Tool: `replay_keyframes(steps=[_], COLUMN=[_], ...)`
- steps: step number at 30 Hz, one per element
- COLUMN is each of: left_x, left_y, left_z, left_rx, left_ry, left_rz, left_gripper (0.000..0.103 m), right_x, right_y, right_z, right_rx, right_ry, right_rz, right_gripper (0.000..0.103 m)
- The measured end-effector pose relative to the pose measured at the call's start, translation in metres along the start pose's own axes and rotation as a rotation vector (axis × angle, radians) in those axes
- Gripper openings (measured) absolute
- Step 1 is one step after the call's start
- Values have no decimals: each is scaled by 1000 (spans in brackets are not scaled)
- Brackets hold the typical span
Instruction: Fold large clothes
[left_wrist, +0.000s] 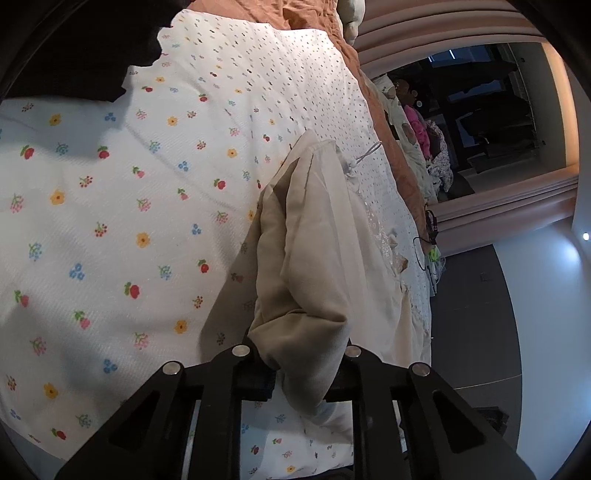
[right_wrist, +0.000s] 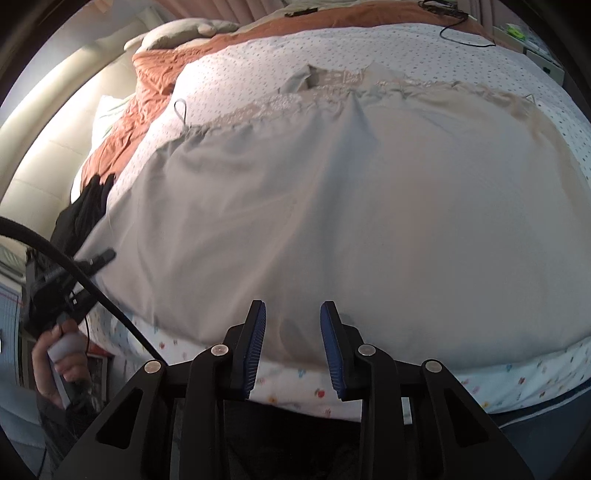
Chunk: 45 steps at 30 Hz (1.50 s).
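A large beige garment (right_wrist: 332, 203) with a lace band (right_wrist: 295, 99) lies spread flat across the bed. In the left wrist view a bunched fold of this garment (left_wrist: 317, 236) rises from the bed into my left gripper (left_wrist: 299, 354), which is shut on it. The right wrist view shows that same left gripper (right_wrist: 101, 258) at the cloth's left edge, held by a hand (right_wrist: 55, 354). My right gripper (right_wrist: 293, 332) hovers over the near hem. Its blue pads (right_wrist: 256, 343) stand apart and do not press the cloth.
The bed carries a white floral sheet (left_wrist: 110, 221), a dotted white cover (left_wrist: 277, 74) and an orange bedspread (right_wrist: 155, 70). A black cloth (right_wrist: 85, 206) lies at the left edge. A black cable (right_wrist: 465, 37) lies at the far side. Dark floor (left_wrist: 472, 314) borders the bed.
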<state>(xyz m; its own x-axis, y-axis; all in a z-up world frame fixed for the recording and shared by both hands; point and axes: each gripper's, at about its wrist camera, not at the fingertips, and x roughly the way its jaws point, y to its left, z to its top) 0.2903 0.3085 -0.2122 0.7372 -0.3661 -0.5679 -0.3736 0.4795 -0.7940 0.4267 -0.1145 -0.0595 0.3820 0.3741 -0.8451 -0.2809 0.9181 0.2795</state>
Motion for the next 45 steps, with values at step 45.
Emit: replay_keyframes(steps=[45], left_x=[38], left_y=[-329], left_z=[-40], left_rx=[518], left_ry=[72], left_rz=[-270], left_gripper=[13], right_x=[-19], right_y=[-156], right_z=[-11], right_rx=[277], right_ry=[-186], right_rz=[310], right_gripper=[14])
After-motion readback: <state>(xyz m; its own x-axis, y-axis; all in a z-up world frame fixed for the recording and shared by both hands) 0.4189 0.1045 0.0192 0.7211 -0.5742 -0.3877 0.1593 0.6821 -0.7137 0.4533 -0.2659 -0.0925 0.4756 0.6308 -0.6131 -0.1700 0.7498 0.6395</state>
